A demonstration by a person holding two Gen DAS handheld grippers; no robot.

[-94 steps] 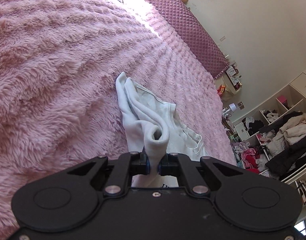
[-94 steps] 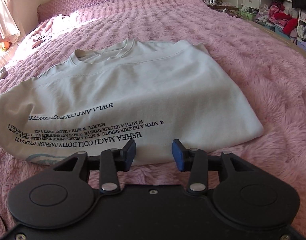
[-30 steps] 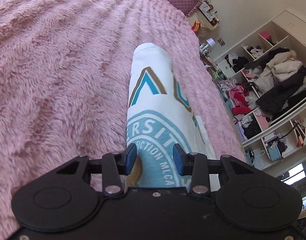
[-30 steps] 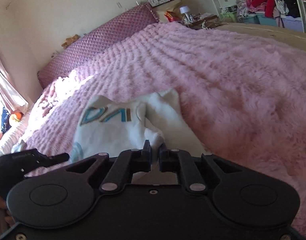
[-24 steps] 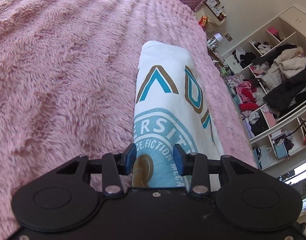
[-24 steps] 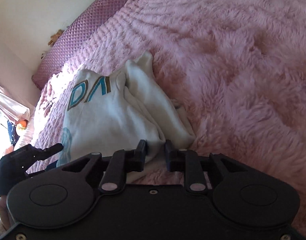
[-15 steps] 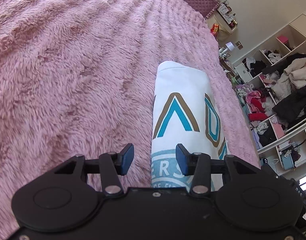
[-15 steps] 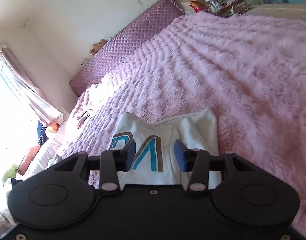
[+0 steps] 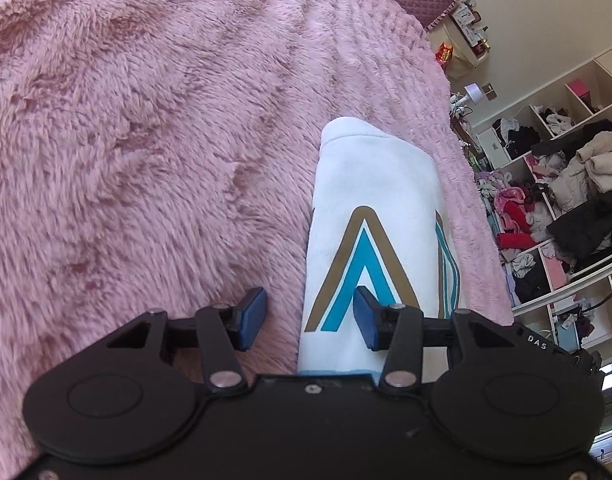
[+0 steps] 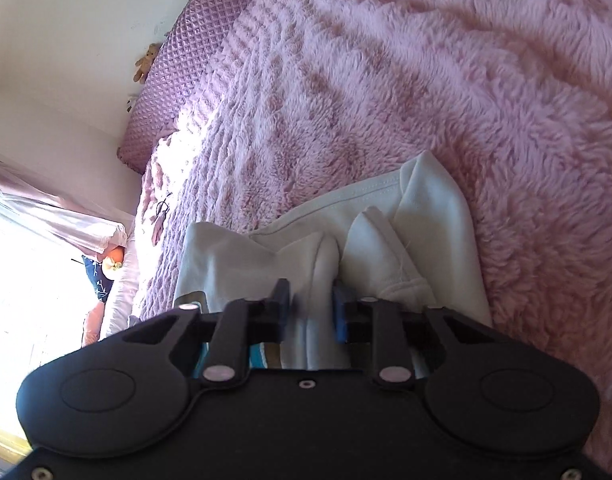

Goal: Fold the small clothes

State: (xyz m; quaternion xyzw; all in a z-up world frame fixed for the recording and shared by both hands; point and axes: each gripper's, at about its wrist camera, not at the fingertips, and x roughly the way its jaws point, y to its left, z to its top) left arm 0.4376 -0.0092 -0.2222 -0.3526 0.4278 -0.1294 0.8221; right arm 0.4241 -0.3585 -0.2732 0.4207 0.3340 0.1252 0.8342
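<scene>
A folded white shirt [image 9: 370, 184] with a teal and brown print lies on the fluffy pink blanket [image 9: 146, 140]. My left gripper [image 9: 309, 300] hovers open over the shirt's near left edge, one finger above the blanket and the other above the print, with nothing pinched. In the right wrist view the shirt [image 10: 426, 220] shows its plain side, with layered folds and a stitched hem. My right gripper [image 10: 311, 300] is blurred with its jaws closing on an upright fold of that cloth, which fills the gap between the pads.
A quilted purple headboard [image 10: 178, 64] stands at the far end of the bed. Open shelves [image 9: 566, 184] stuffed with clothes and a small lamp [image 9: 472, 92] lie beyond the bed's right side. A bright window with a curtain [image 10: 46, 220] is at the left.
My left gripper has drawn back leftward and widened slightly; the round print has left its view. My right gripper let go, opened, swung round to the shirt's other edge and closed on a fold.
</scene>
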